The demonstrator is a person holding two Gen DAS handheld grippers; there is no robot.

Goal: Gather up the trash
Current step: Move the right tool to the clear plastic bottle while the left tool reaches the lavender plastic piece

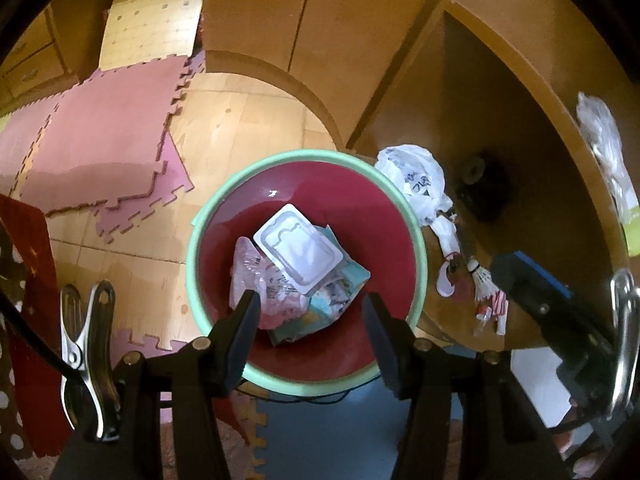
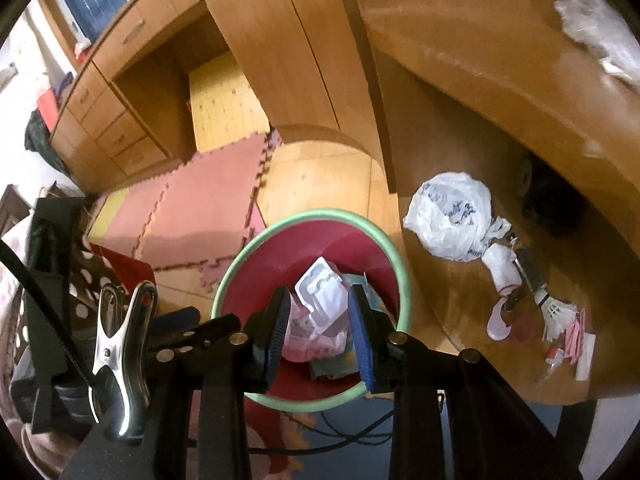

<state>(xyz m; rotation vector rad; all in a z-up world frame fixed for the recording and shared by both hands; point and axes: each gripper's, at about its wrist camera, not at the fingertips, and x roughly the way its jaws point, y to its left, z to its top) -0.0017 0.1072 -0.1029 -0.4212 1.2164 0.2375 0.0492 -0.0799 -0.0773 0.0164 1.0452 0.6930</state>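
A red bin with a green rim stands on the floor, also in the right wrist view. In it lie a clear plastic tray, pink wrappers and teal paper. My left gripper is open and empty above the bin. My right gripper is open and empty over the bin too. On the wooden table lie a white plastic bag, a shuttlecock and small paper scraps.
Pink foam mats cover part of the wooden floor. Wooden cabinets stand beyond. A clear plastic bag lies on the table's far side. A dark object sits at the table's back.
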